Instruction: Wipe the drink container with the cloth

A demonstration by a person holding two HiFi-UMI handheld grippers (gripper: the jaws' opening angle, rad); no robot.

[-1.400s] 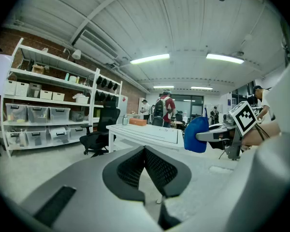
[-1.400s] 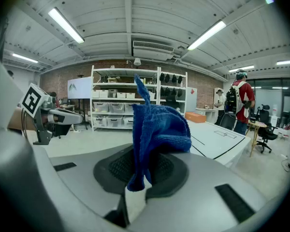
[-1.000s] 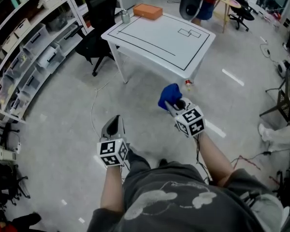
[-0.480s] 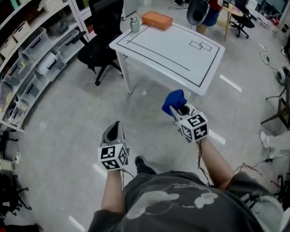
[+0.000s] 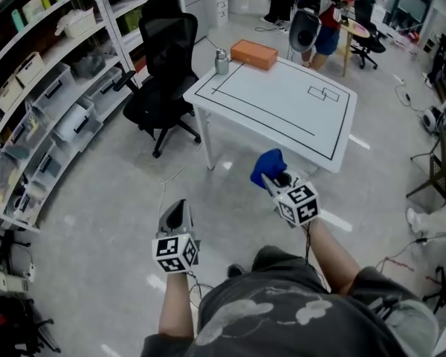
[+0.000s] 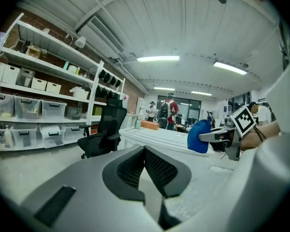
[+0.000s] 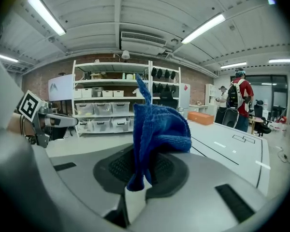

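The right gripper (image 5: 271, 178) holds a blue cloth (image 5: 267, 162) near the white table (image 5: 282, 103) (drink container (image 5: 221, 62) on its corner).

Overhead; gripper views level, facing table (image 5: 282, 103)

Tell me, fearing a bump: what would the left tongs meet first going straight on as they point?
Probably the near corner of the white table; the black chair stands just left of that line. Depth is unclear.

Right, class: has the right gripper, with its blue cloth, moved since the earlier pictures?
Yes. The right gripper, shut on the blue cloth, has come closer to the white table and is now about level with its near corner.
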